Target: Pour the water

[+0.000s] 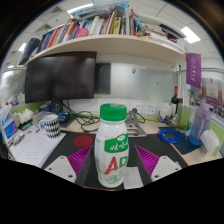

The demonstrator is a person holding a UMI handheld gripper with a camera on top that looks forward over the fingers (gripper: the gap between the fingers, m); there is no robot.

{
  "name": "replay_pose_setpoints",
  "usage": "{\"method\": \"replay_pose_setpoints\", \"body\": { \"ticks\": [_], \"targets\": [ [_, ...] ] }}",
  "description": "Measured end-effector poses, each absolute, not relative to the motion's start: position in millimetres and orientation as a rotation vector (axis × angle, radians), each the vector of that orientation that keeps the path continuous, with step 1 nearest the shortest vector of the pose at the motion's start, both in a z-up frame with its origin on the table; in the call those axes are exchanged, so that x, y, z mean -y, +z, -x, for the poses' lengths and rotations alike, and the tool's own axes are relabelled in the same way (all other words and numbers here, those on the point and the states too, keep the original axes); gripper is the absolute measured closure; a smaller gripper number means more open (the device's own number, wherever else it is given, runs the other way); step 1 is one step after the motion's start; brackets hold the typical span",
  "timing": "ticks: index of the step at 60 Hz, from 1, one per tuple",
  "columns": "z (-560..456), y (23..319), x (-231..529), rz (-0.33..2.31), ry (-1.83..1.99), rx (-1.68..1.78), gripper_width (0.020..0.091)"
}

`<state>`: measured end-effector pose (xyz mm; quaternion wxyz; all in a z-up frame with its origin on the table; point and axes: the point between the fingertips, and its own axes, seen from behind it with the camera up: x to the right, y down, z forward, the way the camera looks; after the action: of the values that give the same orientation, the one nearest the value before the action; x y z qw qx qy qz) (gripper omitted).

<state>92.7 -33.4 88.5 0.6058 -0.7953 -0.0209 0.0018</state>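
- The gripper [112, 168] has its two fingers spread wide, their purple pads [152, 159] facing inward on either side of the bottle.
- A small white plastic bottle with a green cap and a green-and-red printed label [113, 148] stands upright between the fingers, with a visible gap at each side; neither pad touches it.
- The bottle rests on a dark mat [90, 148] that lies on the light tabletop [35, 150], near the tabletop's front edge.
- A red, curved object [83, 141] lies on the mat just left of the bottle; what it is cannot be told.
- Toward the tabletop's left side stands a mug with a black-and-white pattern [50, 125], with white papers in front of it.
- Behind the mug, at the tabletop's back edge, stands a dark, switched-off computer monitor [61, 77].
- Toward the tabletop's right side sits a shallow blue bowl-like dish [170, 135], and further right a pale translucent bottle [197, 124], well apart from the gripper.
- A white shelf loaded with a row of books [100, 26] hangs above the monitor.
- Whether the white bottle holds water cannot be told.
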Motion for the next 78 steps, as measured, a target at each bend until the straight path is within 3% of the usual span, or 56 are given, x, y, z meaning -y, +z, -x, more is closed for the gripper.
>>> {"method": "replay_pose_setpoints", "body": {
  "ticks": [3,8,14,26,37,59,78],
  "targets": [
    [-90.0,83.9,28.0,1.842,0.008,0.056,0.0361],
    [-88.5,80.2,21.0,1.831,-0.006,0.072,0.0547],
    [-87.5,82.4,16.0,1.821,-0.016,0.057,0.0576],
    [-85.7,83.7,12.6,1.807,-0.05,0.04,0.0729],
    [-83.6,87.0,6.2,1.865,-0.116,0.093,0.0728],
    [-1.3,161.0,-94.3,1.757,-0.648,0.827,0.0729],
    [72.5,148.1,-148.5,1.458,-1.13,1.507,0.0719]
  ]
}}
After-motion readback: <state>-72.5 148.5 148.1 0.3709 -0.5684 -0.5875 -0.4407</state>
